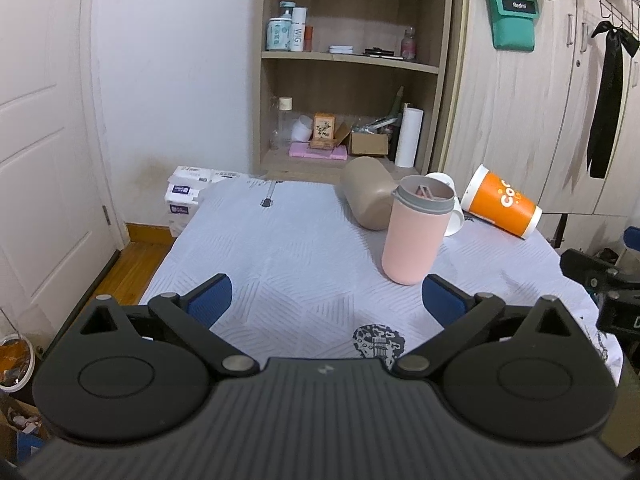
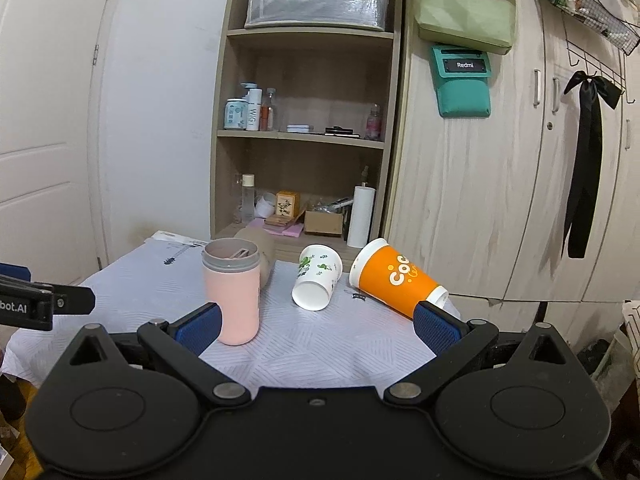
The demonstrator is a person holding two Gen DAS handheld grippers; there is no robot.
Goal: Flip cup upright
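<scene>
A pink cup (image 1: pixel 414 234) (image 2: pixel 234 292) with a grey rim stands upright on the white-clothed table (image 1: pixel 280 248) (image 2: pixel 340 344). A tan cup (image 1: pixel 368 198) (image 2: pixel 260 252) lies on its side behind it. A white paper cup with green print (image 2: pixel 316 278) (image 1: pixel 450 200) lies on its side. An orange paper cup (image 1: pixel 500 206) (image 2: pixel 398 278) lies on its side at the right. My left gripper (image 1: pixel 326 300) is open and empty, just in front of the pink cup. My right gripper (image 2: pixel 316 326) is open and empty, near the table's front edge.
A wooden shelf unit (image 1: pixel 352 60) (image 2: pixel 308 120) with bottles and boxes stands behind the table. Wardrobe doors (image 2: pixel 500 180) stand at the right, a white door (image 1: pixel 36 120) at the left. The left gripper's body (image 2: pixel 40 300) shows at the right wrist view's left edge.
</scene>
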